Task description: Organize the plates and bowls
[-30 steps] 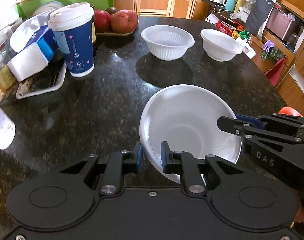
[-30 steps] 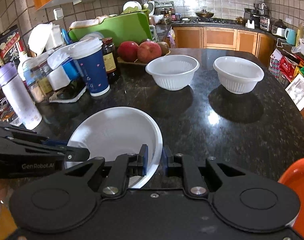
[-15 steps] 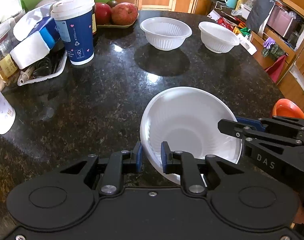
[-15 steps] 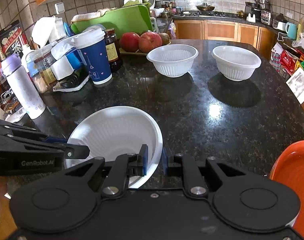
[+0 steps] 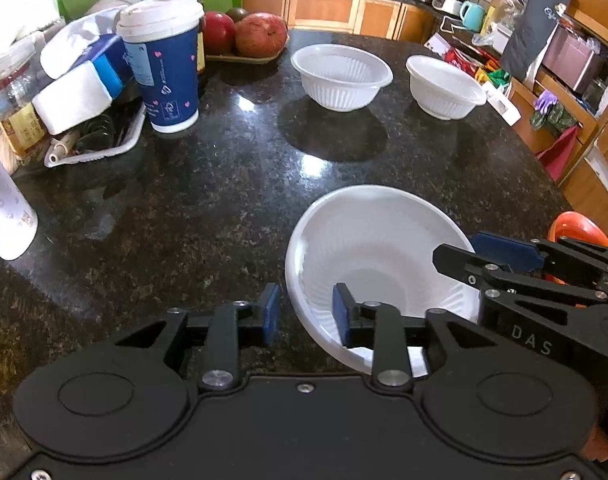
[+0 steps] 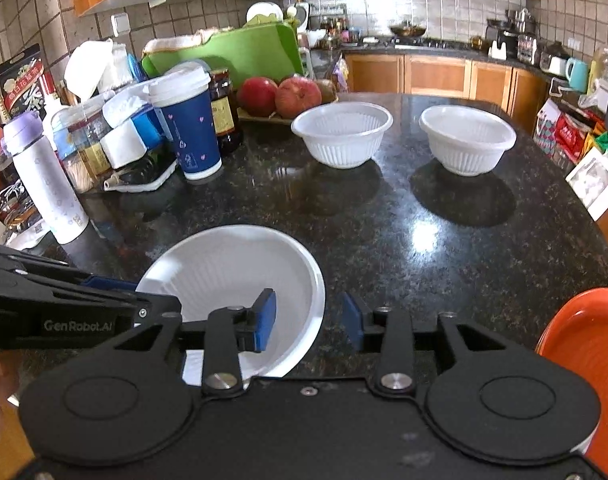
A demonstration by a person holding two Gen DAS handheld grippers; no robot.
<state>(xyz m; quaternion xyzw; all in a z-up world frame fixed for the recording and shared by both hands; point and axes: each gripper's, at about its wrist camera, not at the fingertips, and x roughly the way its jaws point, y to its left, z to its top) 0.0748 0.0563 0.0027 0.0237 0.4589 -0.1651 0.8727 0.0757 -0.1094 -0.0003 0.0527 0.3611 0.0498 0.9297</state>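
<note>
Change: both tools have just been opening, their pads now off the rim.
Left tool [image 5: 305, 312]: open, astride the near rim.
Right tool [image 6: 309, 322]: open, astride the opposite rim.
White bowl [image 5: 377, 248]: on the desk [image 5: 224, 200] between them.
Handling: light, thin, likely flexible; take it by the rim.

left claw [image 5: 305, 312] — right claw [image 6: 309, 318], jaws just opening, apart

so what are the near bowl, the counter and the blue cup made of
Near bowl: thin white plastic, probably disposable, with fine ribbed walls and a slight sheen.
Counter: polished speckled dark stone, likely granite; it mirrors the lights.
Blue cup: looks like printed paper with a white plastic lid.
</note>
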